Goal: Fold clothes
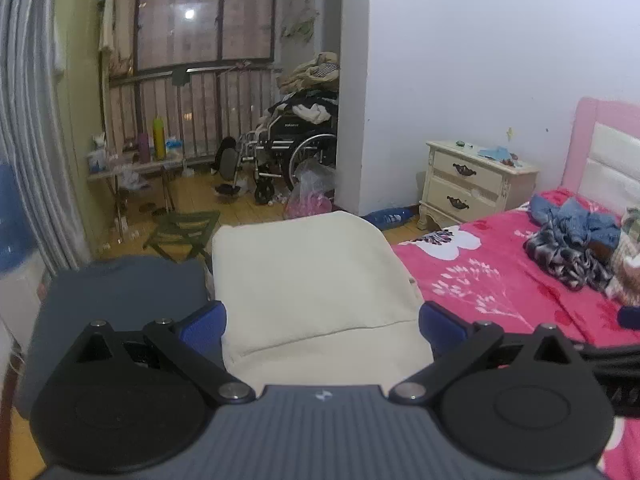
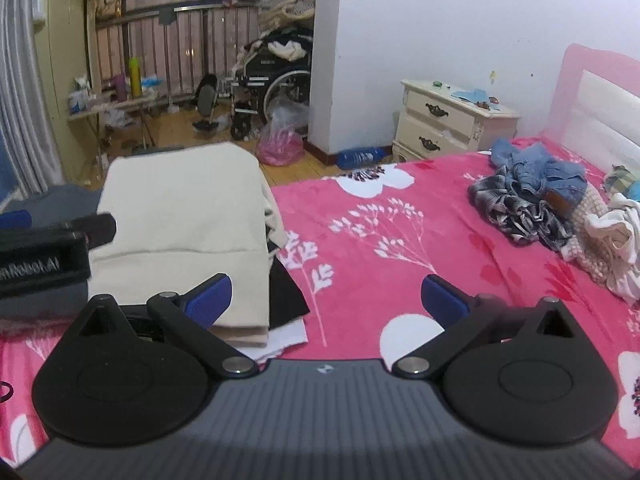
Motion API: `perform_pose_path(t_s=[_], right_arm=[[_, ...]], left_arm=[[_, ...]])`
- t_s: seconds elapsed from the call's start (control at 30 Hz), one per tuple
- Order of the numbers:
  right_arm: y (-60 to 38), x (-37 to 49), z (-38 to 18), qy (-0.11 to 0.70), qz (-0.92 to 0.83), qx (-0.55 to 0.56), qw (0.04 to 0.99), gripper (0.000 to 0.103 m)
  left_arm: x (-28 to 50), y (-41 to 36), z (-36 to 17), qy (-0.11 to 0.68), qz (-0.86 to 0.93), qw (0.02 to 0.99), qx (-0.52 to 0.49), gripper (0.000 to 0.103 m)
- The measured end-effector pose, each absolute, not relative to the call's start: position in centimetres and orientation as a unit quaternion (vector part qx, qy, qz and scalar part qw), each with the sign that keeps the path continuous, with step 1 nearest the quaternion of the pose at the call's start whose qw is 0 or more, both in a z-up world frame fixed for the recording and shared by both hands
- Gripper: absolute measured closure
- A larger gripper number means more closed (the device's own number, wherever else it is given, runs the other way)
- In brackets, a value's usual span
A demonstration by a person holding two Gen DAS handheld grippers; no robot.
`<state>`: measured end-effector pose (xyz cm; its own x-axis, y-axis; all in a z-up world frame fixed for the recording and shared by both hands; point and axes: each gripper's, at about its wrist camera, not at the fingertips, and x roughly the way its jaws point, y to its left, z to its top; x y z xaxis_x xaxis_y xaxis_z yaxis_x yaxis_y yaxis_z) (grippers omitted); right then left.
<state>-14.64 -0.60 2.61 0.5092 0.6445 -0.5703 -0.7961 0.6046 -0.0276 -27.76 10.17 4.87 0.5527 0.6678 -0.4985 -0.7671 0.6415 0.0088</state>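
- Broadly, the pink floral bed cover (image 2: 400, 240) fills most of the right wrist view and the right part of the left wrist view, with a pink and white headboard (image 2: 596, 100) at its far end.
- Next, a folded cream garment (image 1: 312, 280) lies at the near edge of the bed, on top of a stack; in the right wrist view the same cream fold (image 2: 184, 232) shows black and white layers (image 2: 286, 300) poking out beneath it on its right side.
- Just beside it, to the left, sits a folded grey garment (image 1: 120, 304).
- Farther up the bed, near the headboard, is a heap of unfolded clothes (image 2: 552, 208): denim, a dark patterned piece, and white and knitted items.
- Against the wall stands a cream nightstand (image 1: 476, 184), and a wheelchair (image 1: 292, 148) piled with clothes stands by the window.
- Left gripper (image 1: 322, 320): jaws spread wide, the blue pads either side of the cream fold, gripping nothing.
- Right gripper (image 2: 326, 300): jaws likewise wide apart over the bed cover, empty, its left pad in front of the cream stack's edge.
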Motion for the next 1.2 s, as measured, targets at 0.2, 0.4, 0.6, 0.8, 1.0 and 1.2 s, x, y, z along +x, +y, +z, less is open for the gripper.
perform_pose_path(t_s=[0.2,0.4,0.6,0.8,1.0,1.2], right_arm=[[-1.1,-14.7,2.6,0.251,0.423,-0.140,0.859,0.001],[-1.2,-14.2,2.3,0.264,0.416,-0.131,0.860,0.001],[-0.4,-14.6,2.0,0.265,0.420,-0.139,0.857,0.001],[0.6,-15.1,1.6,0.271,0.422,-0.159,0.850,0.001],[0.9,-15.1,1.8,0.271,0.422,-0.161,0.850,0.001],[1.9,-15.1,0.5,0.280,0.422,-0.191,0.841,0.001]], left_arm=[[-28.0,10.8,5.2,0.227,0.416,0.866,-0.157,0.000],[-27.3,11.9,4.2,0.267,0.414,0.851,-0.180,0.000],[-27.0,12.7,3.2,0.297,0.398,0.846,-0.195,0.000],[-27.8,14.0,2.6,0.302,0.389,0.840,-0.229,0.000],[-27.6,14.3,1.7,0.316,0.408,0.824,-0.232,0.000],[-27.0,14.9,0.3,0.336,0.434,0.800,-0.243,0.000]])
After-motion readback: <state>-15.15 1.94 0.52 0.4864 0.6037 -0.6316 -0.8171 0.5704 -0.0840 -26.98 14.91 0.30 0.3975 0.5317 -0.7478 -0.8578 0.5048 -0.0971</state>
